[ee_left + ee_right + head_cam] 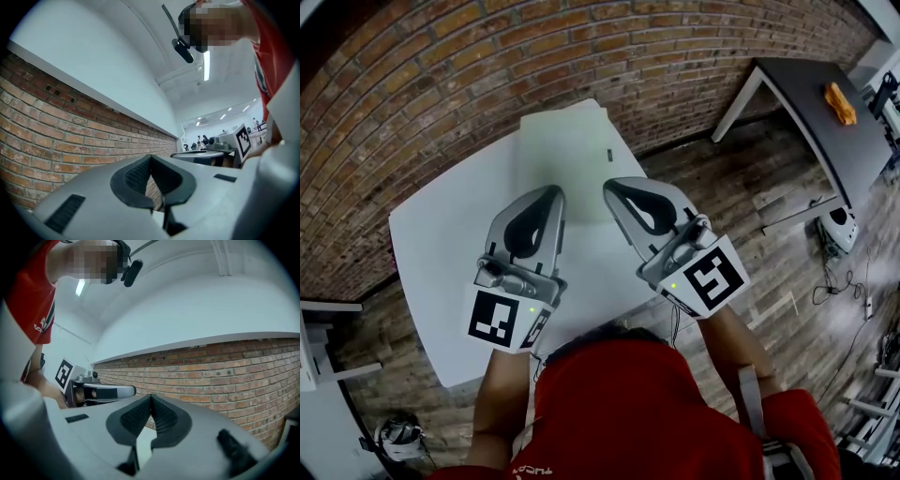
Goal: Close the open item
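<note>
The white table [441, 253] is bounded on its far side by the brick wall [441, 112], which rises close behind the flat pale case [562, 169]; passage beyond the case is blocked there. Bare table surface is available left of the case and in front of it. Only a narrow gap is found between the left gripper [549, 192] and the right gripper [611, 186], both held above the table with jaws together. The dark table [825, 112] stands well apart at the right, across open wood floor [750, 216].

White square table [441, 253] on wood-plank floor [769, 187]; pale flat box [567, 159] lying flat near its far corner.
</note>
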`<state>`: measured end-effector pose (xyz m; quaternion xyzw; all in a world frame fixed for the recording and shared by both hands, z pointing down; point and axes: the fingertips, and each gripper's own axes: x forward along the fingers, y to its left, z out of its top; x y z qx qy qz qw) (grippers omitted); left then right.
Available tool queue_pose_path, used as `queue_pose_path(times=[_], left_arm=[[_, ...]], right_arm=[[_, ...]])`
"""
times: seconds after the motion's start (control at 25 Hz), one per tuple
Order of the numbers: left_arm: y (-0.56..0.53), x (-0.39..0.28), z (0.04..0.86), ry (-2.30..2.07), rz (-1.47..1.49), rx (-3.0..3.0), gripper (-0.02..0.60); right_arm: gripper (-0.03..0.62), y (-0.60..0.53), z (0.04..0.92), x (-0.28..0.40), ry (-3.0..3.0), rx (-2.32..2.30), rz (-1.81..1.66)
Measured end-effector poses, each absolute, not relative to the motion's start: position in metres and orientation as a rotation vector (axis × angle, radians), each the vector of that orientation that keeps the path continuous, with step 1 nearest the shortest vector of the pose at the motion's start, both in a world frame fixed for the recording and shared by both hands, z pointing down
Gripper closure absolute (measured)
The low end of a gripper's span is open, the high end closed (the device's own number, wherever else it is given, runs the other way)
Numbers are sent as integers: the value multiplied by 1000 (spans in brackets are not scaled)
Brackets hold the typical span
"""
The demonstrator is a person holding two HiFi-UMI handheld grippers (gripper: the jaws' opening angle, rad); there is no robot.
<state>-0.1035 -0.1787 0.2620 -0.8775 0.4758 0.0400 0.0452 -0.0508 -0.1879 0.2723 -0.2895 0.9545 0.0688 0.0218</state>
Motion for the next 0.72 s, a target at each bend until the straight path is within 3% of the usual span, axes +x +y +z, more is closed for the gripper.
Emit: queue_pose_path(times=[0.72], left_arm=[[-159,-79,266,1419,118,-2698,569]], right_arm=[[563,-164,282,-36,2944,-924,168]])
